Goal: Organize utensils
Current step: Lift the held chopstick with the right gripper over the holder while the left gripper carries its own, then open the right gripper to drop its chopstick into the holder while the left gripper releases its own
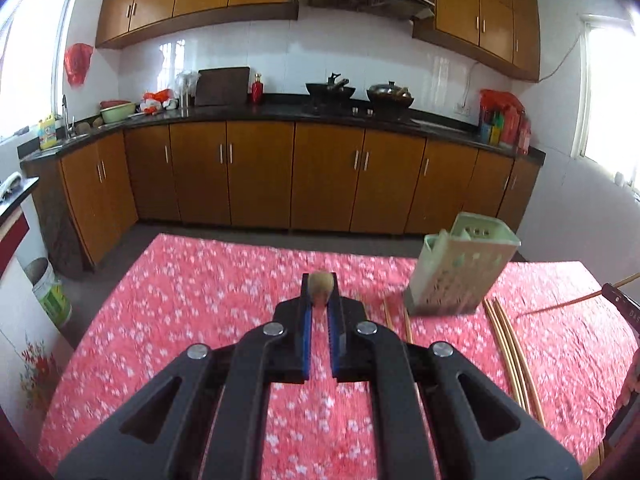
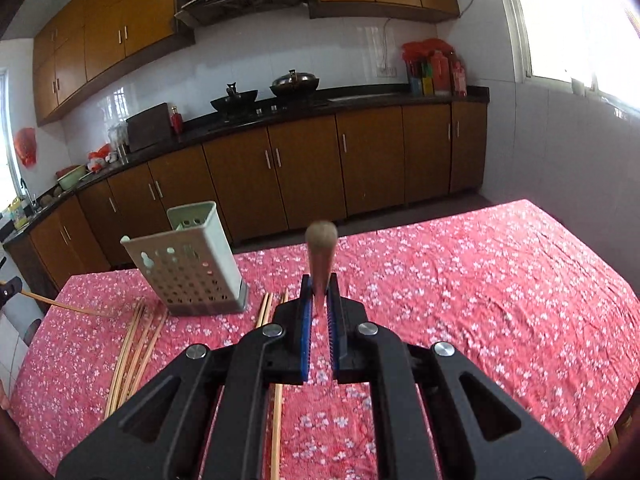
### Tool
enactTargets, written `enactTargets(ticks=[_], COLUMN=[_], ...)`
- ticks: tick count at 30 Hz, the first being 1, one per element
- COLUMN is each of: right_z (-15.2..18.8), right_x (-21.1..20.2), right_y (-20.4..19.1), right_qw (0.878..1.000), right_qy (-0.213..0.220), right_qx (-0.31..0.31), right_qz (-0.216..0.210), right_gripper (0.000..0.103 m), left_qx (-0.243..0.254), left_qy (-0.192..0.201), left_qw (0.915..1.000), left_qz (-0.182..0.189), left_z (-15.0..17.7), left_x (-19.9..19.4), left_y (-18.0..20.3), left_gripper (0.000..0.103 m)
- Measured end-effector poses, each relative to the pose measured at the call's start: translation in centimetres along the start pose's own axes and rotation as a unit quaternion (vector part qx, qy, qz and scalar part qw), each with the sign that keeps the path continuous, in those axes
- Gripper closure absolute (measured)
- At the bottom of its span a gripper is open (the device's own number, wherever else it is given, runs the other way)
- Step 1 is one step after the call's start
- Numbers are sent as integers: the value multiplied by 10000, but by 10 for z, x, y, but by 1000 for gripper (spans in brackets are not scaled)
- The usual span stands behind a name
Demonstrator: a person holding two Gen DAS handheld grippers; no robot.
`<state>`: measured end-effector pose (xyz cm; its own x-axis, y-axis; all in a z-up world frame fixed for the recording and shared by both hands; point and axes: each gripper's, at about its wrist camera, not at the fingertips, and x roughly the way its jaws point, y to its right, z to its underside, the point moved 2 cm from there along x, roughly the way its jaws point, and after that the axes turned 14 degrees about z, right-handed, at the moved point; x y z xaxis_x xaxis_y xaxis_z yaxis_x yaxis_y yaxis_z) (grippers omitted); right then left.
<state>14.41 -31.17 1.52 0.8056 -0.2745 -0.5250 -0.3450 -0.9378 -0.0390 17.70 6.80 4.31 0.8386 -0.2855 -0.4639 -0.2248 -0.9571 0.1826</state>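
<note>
Left gripper [image 1: 319,300], right gripper [image 2: 319,296]: each clamping one bamboo chopstick; pale green perforated plastic holder [image 2: 192,268] sitting seemingly empty; loose chopsticks [image 2: 136,344] lying on red floral tablecloth [image 2: 480,300], awaiting sorting

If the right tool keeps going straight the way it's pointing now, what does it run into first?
Probably nothing close. The right tool, shut on a chopstick, points past the green utensil holder, which sits off to its left. Straight ahead lies only the pink flowered tablecloth, then its far edge, though depth is hard to judge.
</note>
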Motion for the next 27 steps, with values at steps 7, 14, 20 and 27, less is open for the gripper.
enactTargets(ticks=[7,14,20,27], right_z=[-56,-127,-135,-107], right_x=[-12,-53,-43,7], right_y=[-7,-25,-60,-89], right_qw=[9986,9850,9802,9889], right_qy=[485,1349,1425,818], right_qx=[157,625,522,185], right_qz=[-158,-876,-1276,-1227], right_gripper=[95,95,95,95], left_qx=[40,206,128,-131], left_qy=[352,1254,1620,1050], left_qw=[9992,9897,9812,9862], left_qz=[162,659,1046,1275], left_z=[-50,-127,-156,-131], left_x=[-3,-30,-17,54], left_y=[10,55,92,103], left_gripper=[95,95,95,95])
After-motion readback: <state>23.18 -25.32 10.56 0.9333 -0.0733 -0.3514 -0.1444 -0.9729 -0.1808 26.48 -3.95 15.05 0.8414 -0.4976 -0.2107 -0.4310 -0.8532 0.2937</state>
